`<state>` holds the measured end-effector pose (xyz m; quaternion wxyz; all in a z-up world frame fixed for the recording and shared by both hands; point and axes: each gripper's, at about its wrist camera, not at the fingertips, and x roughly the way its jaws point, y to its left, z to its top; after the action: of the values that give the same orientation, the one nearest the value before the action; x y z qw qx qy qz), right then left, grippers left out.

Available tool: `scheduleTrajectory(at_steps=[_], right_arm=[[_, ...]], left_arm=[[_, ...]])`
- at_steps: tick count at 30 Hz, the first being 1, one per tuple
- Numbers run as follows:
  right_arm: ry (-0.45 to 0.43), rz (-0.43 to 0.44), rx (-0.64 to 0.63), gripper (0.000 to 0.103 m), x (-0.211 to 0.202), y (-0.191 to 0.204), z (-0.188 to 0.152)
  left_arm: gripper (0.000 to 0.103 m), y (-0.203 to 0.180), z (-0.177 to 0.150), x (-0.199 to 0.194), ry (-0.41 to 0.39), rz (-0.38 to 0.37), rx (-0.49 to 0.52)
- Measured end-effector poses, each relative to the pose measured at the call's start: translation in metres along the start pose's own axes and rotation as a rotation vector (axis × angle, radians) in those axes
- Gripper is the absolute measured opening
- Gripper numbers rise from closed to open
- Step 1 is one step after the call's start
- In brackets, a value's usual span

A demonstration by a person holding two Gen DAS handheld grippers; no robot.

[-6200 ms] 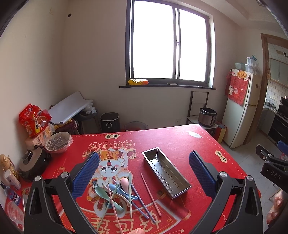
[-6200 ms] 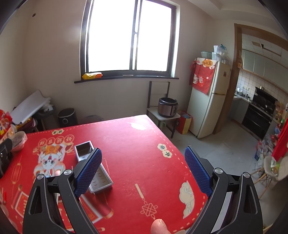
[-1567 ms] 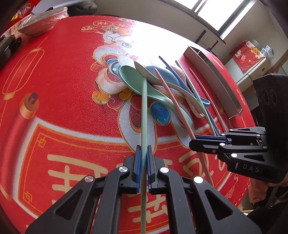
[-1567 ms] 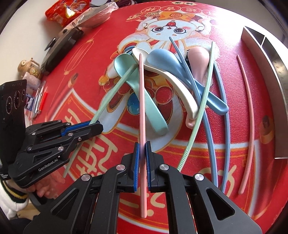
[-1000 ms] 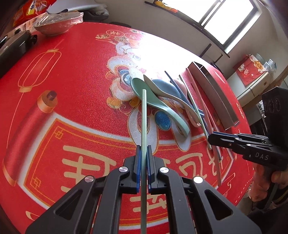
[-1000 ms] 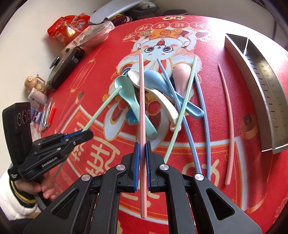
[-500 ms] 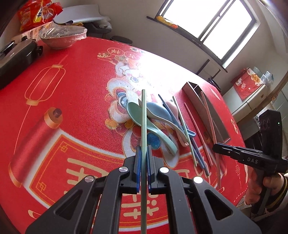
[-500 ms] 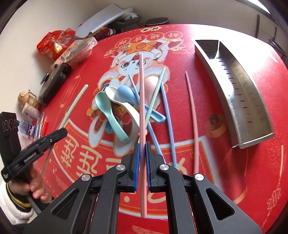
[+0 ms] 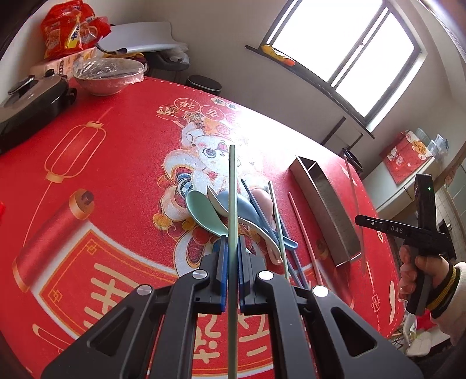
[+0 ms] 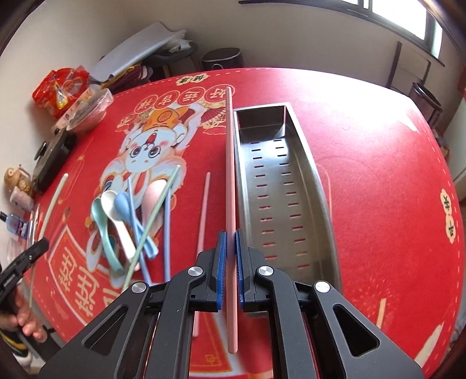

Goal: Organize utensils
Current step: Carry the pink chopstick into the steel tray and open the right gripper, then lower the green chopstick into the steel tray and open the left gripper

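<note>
My left gripper (image 9: pixel 232 247) is shut on a green chopstick (image 9: pixel 232 186), held in the air above a heap of spoons (image 9: pixel 221 210) and chopsticks on the red tablecloth (image 9: pixel 116 163). My right gripper (image 10: pixel 229 242) is shut on a pink chopstick (image 10: pixel 229 163), which runs along the left wall of the steel perforated tray (image 10: pixel 316 186), just above it. In the left wrist view the right gripper (image 9: pixel 359 219) appears at the right, held by a hand, over the tray (image 9: pixel 329 210). A second pink chopstick (image 10: pixel 203 215) lies on the cloth left of the tray.
A black appliance (image 9: pixel 26 102), a covered bowl (image 9: pixel 109 74) and a snack bag (image 9: pixel 70 27) stand along the table's far left. The spoon heap (image 10: pixel 122 221) with blue and green chopsticks lies left of the tray. The table edge curves off at the right.
My right gripper has carried the pink chopstick right, from over the spoon heap to beside the tray. My left gripper has lifted the green chopstick higher above the heap.
</note>
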<state>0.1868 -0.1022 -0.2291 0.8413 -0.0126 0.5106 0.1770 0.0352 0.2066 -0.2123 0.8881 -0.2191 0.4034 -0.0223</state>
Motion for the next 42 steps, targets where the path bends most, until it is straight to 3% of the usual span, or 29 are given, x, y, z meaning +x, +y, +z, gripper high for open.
scheduleTrajectory(at_steps=[7, 13, 24, 32, 39, 40, 42], right_arm=[[0.055, -0.044, -0.071, 0.007, 0.034, -0.036, 0.028], [0.136, -0.097, -0.154, 0.007, 0.064, -0.037, 0.031], [0.222, -0.158, -0.160, 0.007, 0.085, -0.044, 0.031], [0.185, -0.140, -0.145, 0.008, 0.075, -0.038, 0.035], [0.037, -0.126, -0.142, 0.009, 0.030, -0.039, 0.028], [0.020, -0.125, -0.138, 0.014, 0.026, -0.042, 0.029], [-0.017, -0.116, -0.110, 0.040, 0.015, -0.050, 0.025]], left_arm=[[0.005, -0.031, 0.002, 0.003, -0.036, 0.073, -0.030], [0.005, -0.060, 0.003, 0.010, -0.049, 0.113, -0.047], [0.005, -0.084, -0.001, 0.020, -0.051, 0.112, -0.066], [0.005, -0.087, 0.002, 0.017, -0.052, 0.106, -0.049], [0.005, -0.095, 0.007, 0.018, -0.047, 0.094, -0.031], [0.005, -0.097, 0.007, 0.019, -0.045, 0.092, -0.024], [0.005, -0.103, 0.009, 0.022, -0.038, 0.086, -0.008]])
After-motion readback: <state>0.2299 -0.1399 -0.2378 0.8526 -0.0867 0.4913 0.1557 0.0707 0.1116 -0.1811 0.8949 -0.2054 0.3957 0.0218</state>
